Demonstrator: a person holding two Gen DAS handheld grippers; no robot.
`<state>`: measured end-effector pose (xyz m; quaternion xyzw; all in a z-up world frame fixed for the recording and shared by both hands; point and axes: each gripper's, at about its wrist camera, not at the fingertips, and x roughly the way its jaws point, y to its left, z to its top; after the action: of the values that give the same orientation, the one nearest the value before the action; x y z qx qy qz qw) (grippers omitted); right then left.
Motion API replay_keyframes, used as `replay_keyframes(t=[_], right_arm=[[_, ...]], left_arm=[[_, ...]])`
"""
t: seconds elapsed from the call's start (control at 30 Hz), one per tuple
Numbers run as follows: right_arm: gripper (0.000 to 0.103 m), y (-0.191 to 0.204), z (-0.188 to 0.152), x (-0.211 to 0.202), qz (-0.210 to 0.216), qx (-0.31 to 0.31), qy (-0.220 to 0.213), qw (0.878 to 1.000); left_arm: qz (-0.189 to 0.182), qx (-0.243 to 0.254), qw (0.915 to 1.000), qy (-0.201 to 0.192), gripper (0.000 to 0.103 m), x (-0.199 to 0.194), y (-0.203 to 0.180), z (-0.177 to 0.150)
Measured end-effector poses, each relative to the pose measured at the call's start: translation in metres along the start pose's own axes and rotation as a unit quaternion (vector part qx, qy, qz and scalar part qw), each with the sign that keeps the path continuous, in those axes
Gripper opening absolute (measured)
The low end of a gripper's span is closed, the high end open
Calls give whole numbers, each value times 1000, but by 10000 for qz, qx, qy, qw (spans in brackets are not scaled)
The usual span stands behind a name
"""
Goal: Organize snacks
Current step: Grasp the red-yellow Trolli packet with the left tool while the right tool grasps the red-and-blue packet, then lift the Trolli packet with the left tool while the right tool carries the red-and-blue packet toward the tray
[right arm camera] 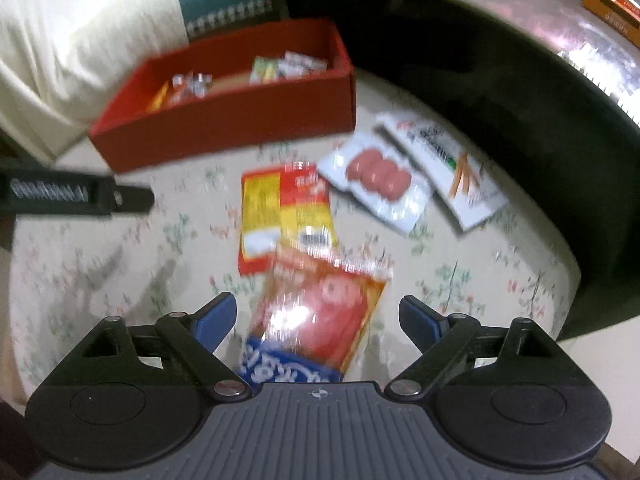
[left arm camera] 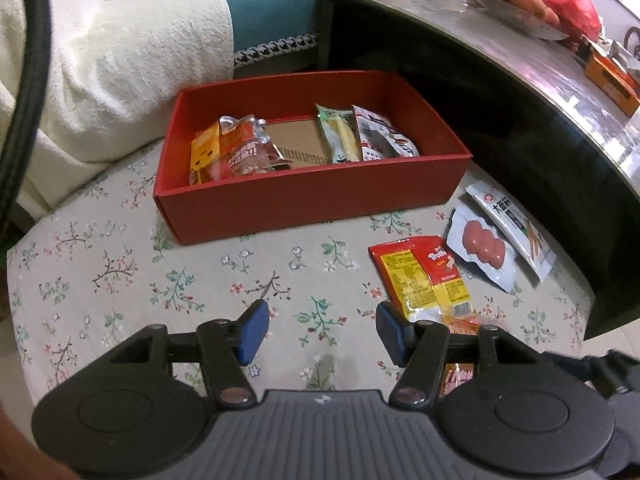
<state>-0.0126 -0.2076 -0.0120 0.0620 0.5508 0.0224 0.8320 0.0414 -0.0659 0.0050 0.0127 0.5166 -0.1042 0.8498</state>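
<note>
The left tongs (left arm camera: 318, 330) are open over the flowery worktop (left arm camera: 120, 272), holding nothing; the right tongs (right arm camera: 316, 318) are open too, with an orange snack bag (right arm camera: 320, 312) lying loose between them. The red box (left arm camera: 312, 192) holds some snacks; more packets (left arm camera: 424, 276) lie beside it.

Red box (left arm camera: 304, 196) on a cream cloth (left arm camera: 120, 280) with floral sprigs.

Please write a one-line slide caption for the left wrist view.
Open left tongs hover over the floral tablecloth; red box holds snack packets, more lie outside.
</note>
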Motion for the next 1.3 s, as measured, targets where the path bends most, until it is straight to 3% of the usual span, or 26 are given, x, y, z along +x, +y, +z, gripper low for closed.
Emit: replay_keyframes(t=[0.2,0.3,0.43,0.53,0.8,1.1,1.2,1.3], right_arm=[[92,12,-16,23,-114,-115,387,9991],[86,10,-25,37,-60,-56,669,9977],[75,8,-28,34,-64,-178,583,9981],[71,2,-26,27,202,-98,622,9978],[70,-15,-24,3,197,-78,269,9994],[71,-61,-26,-6,120,470,5,9988],[72,-69,-27,-6,206,581,-29,9981],[72,-74,-26,-8,261,656,-102,9974]], left_arm=[[-73,-45,10000,-11,52,-1,4,0],[-131,-58,9999,11,52,0,6,0],[-210,-55,9997,65,52,2,6,1],[-327,-41,9993,176,52,7,4,1],[-667,-322,9955,585,54,37,-17,15],[-506,-733,9919,909,62,91,-65,29],[-1,-505,9943,935,65,108,-84,26],[198,-214,9965,781,65,106,-93,20]])
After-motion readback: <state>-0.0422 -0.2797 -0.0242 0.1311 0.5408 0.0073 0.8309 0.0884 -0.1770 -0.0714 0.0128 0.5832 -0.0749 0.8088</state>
